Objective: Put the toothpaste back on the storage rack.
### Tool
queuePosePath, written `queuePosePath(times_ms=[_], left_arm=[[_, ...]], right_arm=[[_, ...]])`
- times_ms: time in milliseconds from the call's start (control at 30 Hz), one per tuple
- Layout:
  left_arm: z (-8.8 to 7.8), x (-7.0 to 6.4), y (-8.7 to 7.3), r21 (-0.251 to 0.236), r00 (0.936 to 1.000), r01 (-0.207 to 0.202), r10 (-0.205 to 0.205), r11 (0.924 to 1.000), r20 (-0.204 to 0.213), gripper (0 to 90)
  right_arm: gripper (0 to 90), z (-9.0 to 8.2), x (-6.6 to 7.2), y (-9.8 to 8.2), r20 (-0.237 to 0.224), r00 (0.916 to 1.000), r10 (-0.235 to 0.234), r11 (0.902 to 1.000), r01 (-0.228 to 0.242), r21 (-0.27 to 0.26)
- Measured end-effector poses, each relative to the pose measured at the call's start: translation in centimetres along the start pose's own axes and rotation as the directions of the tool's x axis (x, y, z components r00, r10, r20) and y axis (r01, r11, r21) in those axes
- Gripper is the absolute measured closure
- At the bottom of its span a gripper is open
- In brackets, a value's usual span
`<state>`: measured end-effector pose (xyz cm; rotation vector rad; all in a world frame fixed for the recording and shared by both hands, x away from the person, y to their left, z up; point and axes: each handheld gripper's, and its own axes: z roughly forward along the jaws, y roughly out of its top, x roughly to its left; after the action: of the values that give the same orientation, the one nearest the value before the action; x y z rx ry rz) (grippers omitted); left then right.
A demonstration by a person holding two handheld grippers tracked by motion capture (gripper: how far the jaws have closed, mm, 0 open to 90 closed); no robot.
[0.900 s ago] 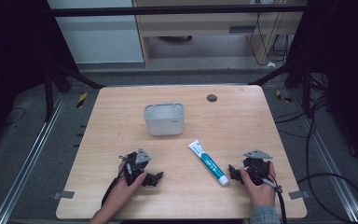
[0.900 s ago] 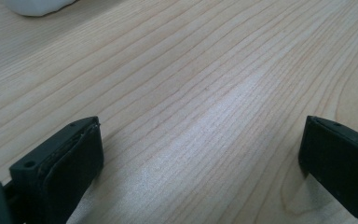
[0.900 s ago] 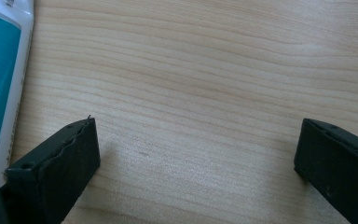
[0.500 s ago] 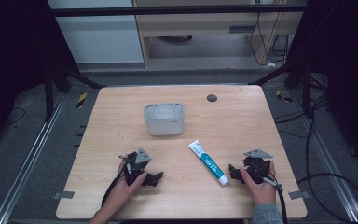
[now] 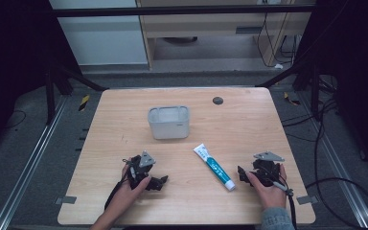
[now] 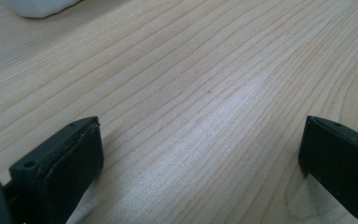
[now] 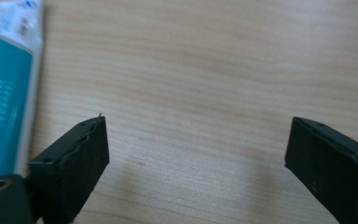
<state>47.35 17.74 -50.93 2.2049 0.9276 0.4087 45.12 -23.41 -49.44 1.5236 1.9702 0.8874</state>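
From the high view I have both hands resting low on the near part of the wooden desk [image 5: 124,129]. My left gripper [image 5: 159,182] lies under the left hand [image 5: 133,181] at the near left, its jaws spread wide with nothing but bare wood grain between them in the left gripper view, where a pale rounded edge of the container [image 6: 39,7] sits at the top left corner. My right gripper [image 5: 240,173] lies under the right hand [image 5: 268,184] at the near right, jaws likewise spread and holding nothing, pointing toward the toothpaste tube [image 5: 214,166]. That tube, white and teal, lies flat on the desk on a diagonal, its near end just beside the right gripper's jaws but not touching them; in the right gripper view it runs along the left edge, just outside the left-hand jaw. The grey rounded container [image 5: 168,122] stands upright near the middle of the desk, well apart from both grippers and a little beyond the tube. A small dark round disc [image 5: 217,100] sits on the far part of the desk.
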Motion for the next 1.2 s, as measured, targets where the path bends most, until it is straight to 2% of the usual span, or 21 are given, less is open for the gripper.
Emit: queuePosePath(times_ms=[67, 100, 133, 200, 267, 300, 400, 433, 467, 567, 667, 800, 1033, 1200], left_arm=[[0.0, 0.0, 0.0, 0.000, 1.0000, 0.000, 0.000, 1.0000, 0.000, 0.0], [0.0, 0.0, 0.0, 0.000, 1.0000, -0.001, 0.001, 1.0000, -0.001, 0.0], [0.0, 0.0, 0.0, 0.000, 1.0000, -0.001, 0.001, 1.0000, 0.000, 0.0], [0.0, 0.0, 0.0, 0.000, 1.0000, -0.001, 0.001, 1.0000, 0.000, 0.0], [0.0, 0.0, 0.0, -0.002, 1.0000, 0.003, -0.003, 1.0000, -0.001, 0.0], [0.0, 0.0, 0.0, 0.002, 1.0000, 0.003, -0.003, 1.0000, -0.003, 0.0], [0.1, 0.1, 0.1, 0.002, 0.9999, 0.006, -0.006, 1.0000, -0.011, 0.0], [0.1, 0.1, 0.1, 0.002, 0.9999, 0.006, -0.006, 1.0000, -0.011, 0.0], [0.1, 0.1, 0.1, 0.000, 0.9999, 0.008, -0.008, 1.0000, -0.011, 0.0], [0.1, 0.1, 0.1, 0.000, 0.9999, 0.009, -0.009, 1.0000, -0.012, 0.0], [0.1, 0.1, 0.1, 0.001, 0.9999, 0.008, -0.008, 1.0000, -0.012, 0.0], [0.1, 0.1, 0.1, 0.001, 0.9999, 0.008, -0.008, 1.0000, -0.011, 0.0], [0.1, 0.1, 0.1, 0.000, 0.9999, 0.009, -0.009, 1.0000, -0.011, 0.0], [0.1, 0.1, 0.1, 0.001, 0.9999, 0.008, -0.008, 1.0000, -0.011, 0.0]], right_arm=[[11.8, -1.0, 0.1, 0.8, 0.005, 0.9998, -0.018, 0.9998, 0.018, -0.008], [17.9, -1.8, 0.3, 1.7, -0.009, 0.9993, -0.035, 0.9994, 0.035, -0.006], [17.9, -1.8, 0.3, 1.7, -0.009, 0.9993, -0.035, 0.9994, 0.035, -0.006], [24.2, -2.8, 0.8, 2.9, -0.039, 0.9971, -0.065, 0.9976, 0.066, 0.019], [24.5, -3.0, 1.0, 3.2, -0.050, 0.9956, -0.080, 0.9961, 0.081, 0.033], [26.7, -3.3, 1.4, 3.8, -0.058, 0.9938, -0.095, 0.9932, 0.098, 0.063], [27.2, -3.6, 1.8, 4.3, -0.066, 0.9913, -0.114, 0.9893, 0.119, 0.084], [29.9, -3.6, 2.0, 4.5, -0.070, 0.9900, -0.122, 0.9873, 0.129, 0.094], [31.7, -3.7, 2.4, 4.8, -0.100, 0.9871, -0.125, 0.9848, 0.135, 0.108], [31.6, -3.7, 2.9, 5.2, -0.121, 0.9854, -0.119, 0.9836, 0.134, 0.121], [30.6, -3.3, 3.6, 5.6, -0.150, 0.9794, -0.135, 0.9795, 0.155, 0.129], [28.6, -2.8, 4.1, 5.9, -0.163, 0.9782, -0.129, 0.9788, 0.152, 0.138], [31.1, -2.0, 6.1, 6.9, -0.182, 0.9691, -0.166, 0.9681, 0.195, 0.156], [33.0, -1.4, 6.8, 7.7, -0.194, 0.9635, -0.185, 0.9625, 0.217, 0.163]])
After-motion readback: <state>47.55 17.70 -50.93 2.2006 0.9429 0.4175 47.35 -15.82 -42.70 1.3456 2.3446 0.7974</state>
